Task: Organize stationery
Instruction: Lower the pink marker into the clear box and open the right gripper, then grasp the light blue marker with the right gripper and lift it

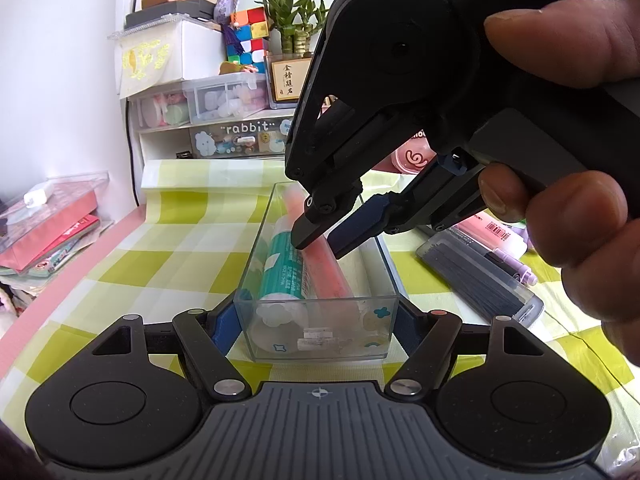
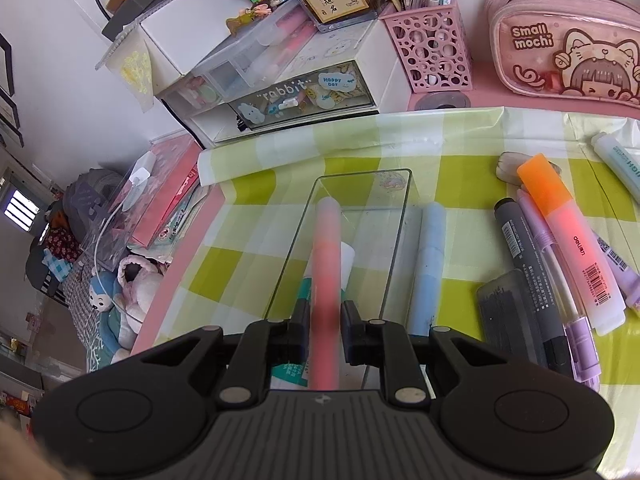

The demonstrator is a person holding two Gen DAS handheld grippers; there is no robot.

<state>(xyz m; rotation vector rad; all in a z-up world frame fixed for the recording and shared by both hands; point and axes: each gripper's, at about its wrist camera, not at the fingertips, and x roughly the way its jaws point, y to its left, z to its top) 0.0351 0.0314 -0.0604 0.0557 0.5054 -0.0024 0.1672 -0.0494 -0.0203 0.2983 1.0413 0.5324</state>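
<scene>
Your left gripper is clamping the near end of the clear box on the checked worktop, while your right gripper is reaching into it from above, its fingers standing slightly apart on either side of the pink highlighter, though you cannot tell whether they are touching it. That highlighter is lying lengthwise in the box beside a green glue stick. At three o'clock of the box, a blue highlighter is lying just beside its wall, and further out a grey marker, an orange highlighter and purple pens are crowding the cloth, with a pink pen basket and pink pencil case at one o'clock.
</scene>
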